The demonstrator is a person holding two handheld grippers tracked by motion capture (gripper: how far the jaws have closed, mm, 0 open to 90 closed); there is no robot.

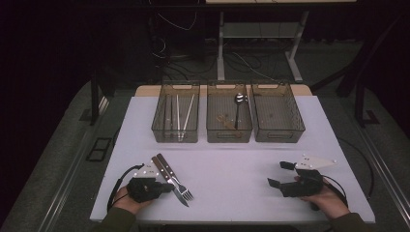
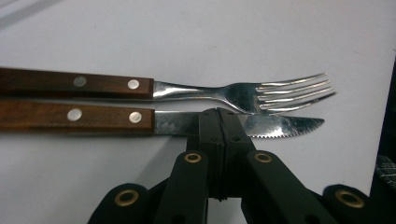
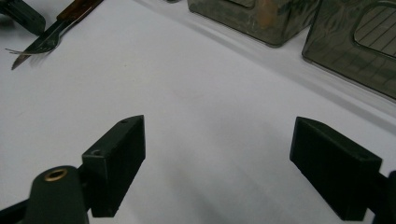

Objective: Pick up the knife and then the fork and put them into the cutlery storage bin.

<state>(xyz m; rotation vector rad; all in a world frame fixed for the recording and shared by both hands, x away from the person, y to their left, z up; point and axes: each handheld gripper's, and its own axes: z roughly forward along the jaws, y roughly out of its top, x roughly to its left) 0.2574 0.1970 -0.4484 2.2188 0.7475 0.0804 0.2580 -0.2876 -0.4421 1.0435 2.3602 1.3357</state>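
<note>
The knife [image 2: 196,122] and the fork [image 2: 210,89] lie side by side and touching on the table [image 1: 232,169] at about seven o'clock, wooden handles pointing toward eleven o'clock and the trays, blade tip and tines toward five o'clock and the near edge. The left gripper [image 1: 167,186] sits right against them, coming in from the nine o'clock side across their long axis. In the left gripper view its jaws are pressed together with no gap — the tips rest at the knife's blade just past the handle, and I cannot tell whether they pinch the steel or merely touch its edge. The fork lies just beyond the knife, untouched.

The right gripper [image 1: 281,175] rests well apart at about five o'clock, its jaws spread wide over bare table, holding nothing. So the left hand is plainly the nearer one, and any lift would probably run along that diagonal toward the trays.

Three smoky see-through trays stand in a row at twelve o'clock. The left tray [image 1: 175,130] holds a few long thin pale sticks — likely chopsticks. The middle tray [image 1: 229,133] holds a spoon [image 1: 239,104], bowl at the far end, and a small wooden piece I cannot make out. The right tray [image 1: 278,133] looks empty, perhaps waiting for the knife or fork.
</note>
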